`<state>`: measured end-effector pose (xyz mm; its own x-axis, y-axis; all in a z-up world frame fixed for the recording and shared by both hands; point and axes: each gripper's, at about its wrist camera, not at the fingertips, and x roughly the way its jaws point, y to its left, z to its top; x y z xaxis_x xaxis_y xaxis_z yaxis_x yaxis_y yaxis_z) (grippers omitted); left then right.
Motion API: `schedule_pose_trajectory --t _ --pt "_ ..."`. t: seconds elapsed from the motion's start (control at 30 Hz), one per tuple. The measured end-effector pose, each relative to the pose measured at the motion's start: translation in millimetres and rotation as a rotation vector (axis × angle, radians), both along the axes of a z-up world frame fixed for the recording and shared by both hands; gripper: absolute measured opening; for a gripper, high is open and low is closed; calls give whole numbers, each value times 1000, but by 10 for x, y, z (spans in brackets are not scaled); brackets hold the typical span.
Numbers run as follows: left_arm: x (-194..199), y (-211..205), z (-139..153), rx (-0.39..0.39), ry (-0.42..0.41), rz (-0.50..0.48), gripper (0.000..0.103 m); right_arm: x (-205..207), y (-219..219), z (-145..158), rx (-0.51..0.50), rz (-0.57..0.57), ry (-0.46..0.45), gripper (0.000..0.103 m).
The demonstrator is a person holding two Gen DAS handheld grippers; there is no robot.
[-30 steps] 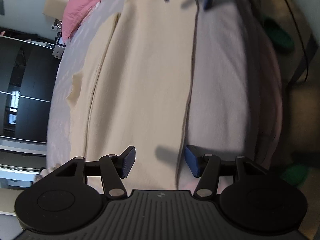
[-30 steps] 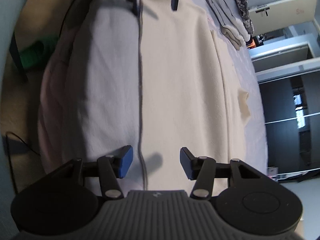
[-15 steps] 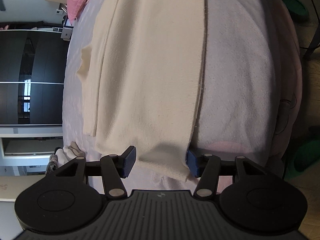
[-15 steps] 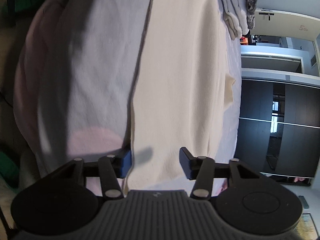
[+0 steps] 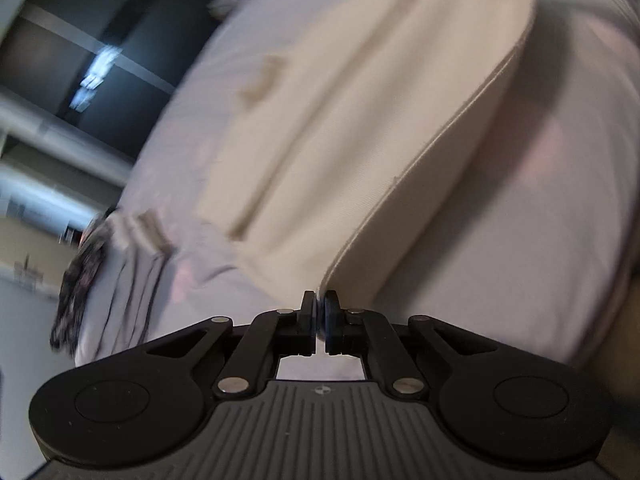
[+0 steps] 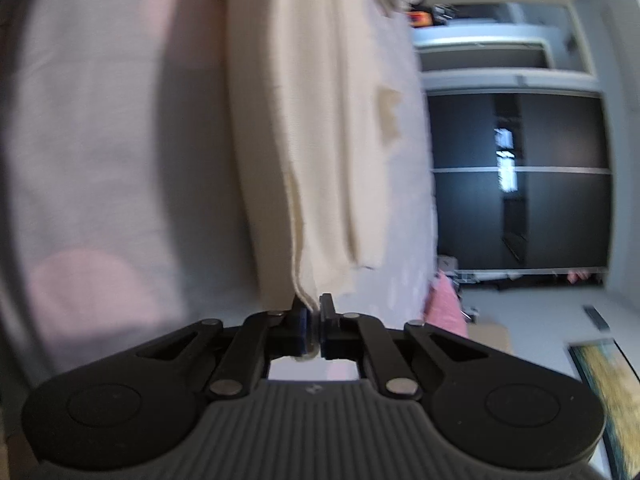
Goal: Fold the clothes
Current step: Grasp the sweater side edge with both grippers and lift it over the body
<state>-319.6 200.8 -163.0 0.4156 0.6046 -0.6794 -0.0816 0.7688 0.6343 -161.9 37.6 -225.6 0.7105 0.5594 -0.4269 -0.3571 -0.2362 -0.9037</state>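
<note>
My left gripper [image 5: 320, 312] is clamped on a corner of the cream garment [image 5: 340, 120], which lies along the bed [image 5: 540, 220] near its edge. My right gripper [image 6: 313, 320] is clamped on the garment's other near corner [image 6: 304, 296]. No legible writing; frames are blurred.

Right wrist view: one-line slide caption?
Right gripper shut on a corner of the cream garment, lifted off the bed.

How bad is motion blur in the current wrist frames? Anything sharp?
Left wrist: bed and cream garment smeared; only left gripper crisp. Right wrist: same, cream garment and dark wardrobe soft, right gripper sharp.
</note>
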Motion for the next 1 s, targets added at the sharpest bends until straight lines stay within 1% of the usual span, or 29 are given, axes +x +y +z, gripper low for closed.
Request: schedule_pose_trajectory --t 0.07,0.17,0.27,0.33,0.5,0.63,0.7,0.83,1.0 --pt "15 85 156 -16 -82 50 2 56 50 55 54 -27 -15 6" --pt "28 144 364 -3 -182 85 2 129 119 152 131 -64 -31 6" --pt "80 204 517 19 -248 98 2 202 209 259 200 -91 -58 6" --pt "119 257 604 12 -279 112 2 272 289 333 237 -108 -65 6" --pt "236 427 826 -21 -334 138 1 431 480 533 298 -141 -59 5" --pt "310 622 985 -77 -365 163 1 553 590 700 317 -139 -54 4" --pt "348 727 1014 -88 -361 159 1 623 645 790 323 -132 -49 4" --pt "449 938 1104 -84 -350 141 1 777 821 975 333 -122 -32 4" --pt "673 1261 1202 -102 -362 148 1 1074 1145 1075 323 -115 -29 4"
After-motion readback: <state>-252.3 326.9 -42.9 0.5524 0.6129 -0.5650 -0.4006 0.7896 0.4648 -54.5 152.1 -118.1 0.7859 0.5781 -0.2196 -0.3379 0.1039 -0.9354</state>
